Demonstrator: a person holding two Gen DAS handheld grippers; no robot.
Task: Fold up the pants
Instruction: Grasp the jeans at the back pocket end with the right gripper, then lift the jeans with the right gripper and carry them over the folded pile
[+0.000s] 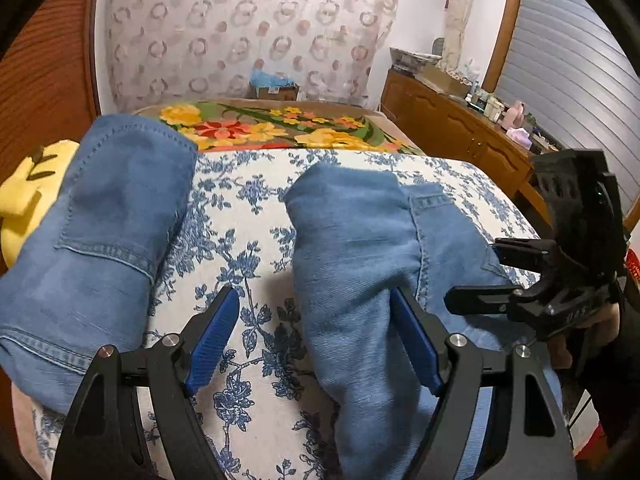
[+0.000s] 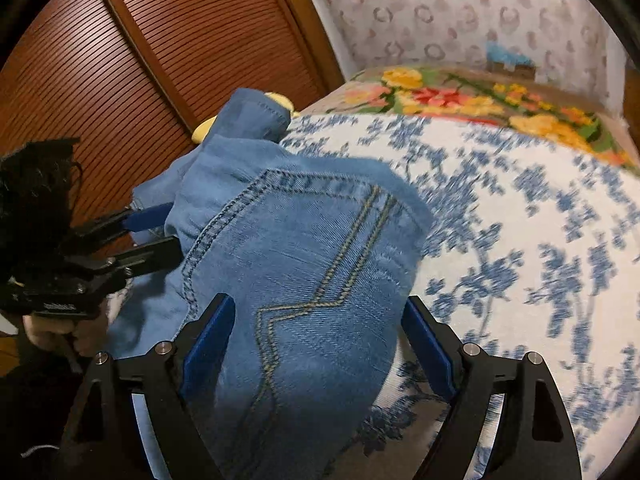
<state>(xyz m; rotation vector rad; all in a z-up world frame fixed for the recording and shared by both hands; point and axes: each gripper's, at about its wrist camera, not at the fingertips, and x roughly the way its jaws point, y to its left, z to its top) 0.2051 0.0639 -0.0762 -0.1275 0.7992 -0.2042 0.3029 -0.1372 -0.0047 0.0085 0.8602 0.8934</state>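
Right wrist view: jeans between spread right hand-held gripper fingers.

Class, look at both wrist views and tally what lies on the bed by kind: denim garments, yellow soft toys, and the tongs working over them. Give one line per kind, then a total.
Denim garments: 2, the folded jeans and the jeans under the tongs
Yellow soft toys: 1, the plush
Tongs: 2, left tongs and right tongs, both open
Total: 5
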